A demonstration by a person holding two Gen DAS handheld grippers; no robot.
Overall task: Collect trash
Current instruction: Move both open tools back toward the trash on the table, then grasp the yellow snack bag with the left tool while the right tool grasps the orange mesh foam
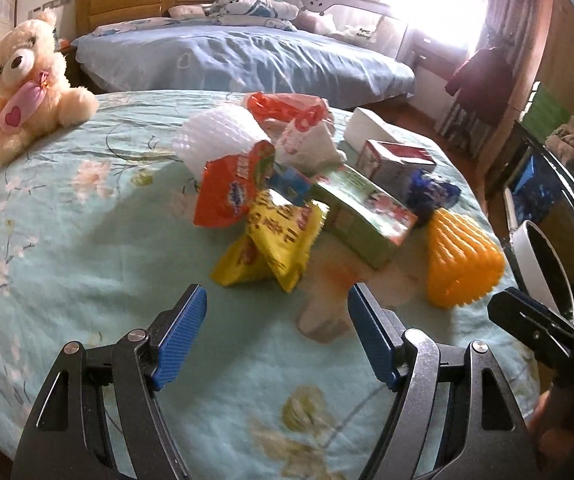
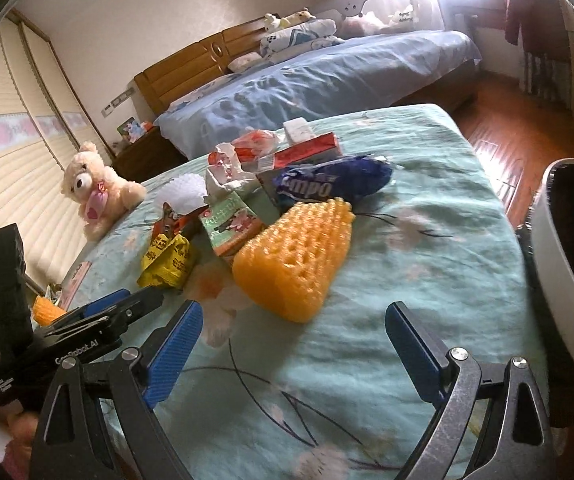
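A pile of trash lies on the teal flowered bedspread: a yellow snack bag, an orange-red wrapper, a green carton, a white foam net, a blue wrapper and an orange foam net. My left gripper is open and empty, just short of the yellow bag. My right gripper is open and empty, just short of the orange foam net. A white bin with a dark inside stands at the bed's right edge.
A cream teddy bear sits at the far left of the bedspread. A second bed with a blue cover stands behind. Wooden floor lies to the right. My left gripper shows in the right wrist view.
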